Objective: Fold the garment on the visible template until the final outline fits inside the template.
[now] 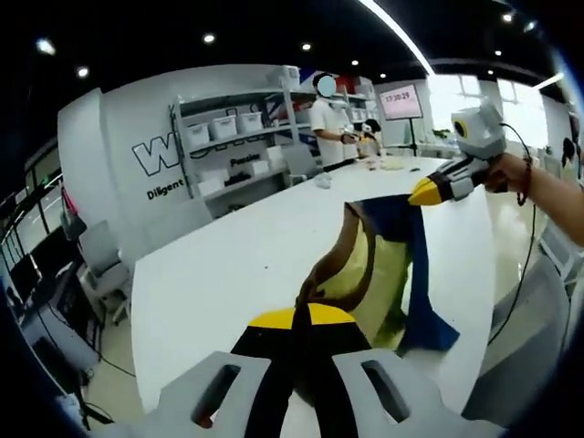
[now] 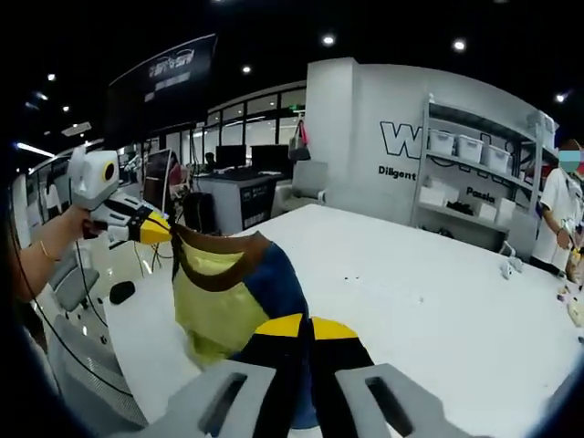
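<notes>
My left gripper [image 1: 301, 319] has its jaws clamped on the garment [image 1: 383, 265]; my right gripper [image 2: 306, 327] is clamped on another edge. I see the yellow, brown and blue cloth hanging stretched between them, lifted above the white table [image 1: 237, 265]. Beyond stand shelves [image 1: 233, 137] and a person [image 1: 330, 123].

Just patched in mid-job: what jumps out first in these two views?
The garment, yellow, navy and brown-collared, hangs stretched in the air between both grippers over the white table. In the left gripper view the left gripper is shut on one end and the right gripper on the other. A person stands by shelves beyond the table.
</notes>
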{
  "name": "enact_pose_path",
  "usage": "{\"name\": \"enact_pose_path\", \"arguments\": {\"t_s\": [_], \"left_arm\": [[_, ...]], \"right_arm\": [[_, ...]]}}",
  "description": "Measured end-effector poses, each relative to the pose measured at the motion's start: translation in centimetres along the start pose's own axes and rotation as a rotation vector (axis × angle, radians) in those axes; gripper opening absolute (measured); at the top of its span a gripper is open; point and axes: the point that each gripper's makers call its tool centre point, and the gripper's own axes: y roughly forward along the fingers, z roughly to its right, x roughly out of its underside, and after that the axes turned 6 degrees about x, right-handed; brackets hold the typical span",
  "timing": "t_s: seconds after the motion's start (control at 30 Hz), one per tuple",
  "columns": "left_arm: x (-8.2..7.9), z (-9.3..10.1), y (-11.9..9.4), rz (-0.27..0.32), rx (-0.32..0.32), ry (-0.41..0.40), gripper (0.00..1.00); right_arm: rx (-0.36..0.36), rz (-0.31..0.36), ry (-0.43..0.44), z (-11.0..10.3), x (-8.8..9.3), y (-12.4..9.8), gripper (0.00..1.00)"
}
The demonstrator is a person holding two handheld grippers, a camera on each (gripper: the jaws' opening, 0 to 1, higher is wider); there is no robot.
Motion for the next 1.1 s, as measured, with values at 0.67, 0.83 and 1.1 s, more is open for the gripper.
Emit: {"name": "enact_pose_path", "arguments": {"t_s": [0.67,0.83,1.1], "left_arm": [[-0.5,-7.7,9.9,-0.164,-0.181,-0.054,0.02],[0.4,-8.6,12.4,-0.195,-0.204,-0.052,0.02],[2.8,-9.9,17.5,-0.273,-0.232,-0.034,0.02]], "right_arm": [[0.121,-0.11,0.023,6.2,0.3,7.3,0.0],[0.143,-0.173,0.035,8.0,2.4,10.1,0.0],[0.179,-0.25,0.026,9.7,5.3,13.7,0.0]]}}
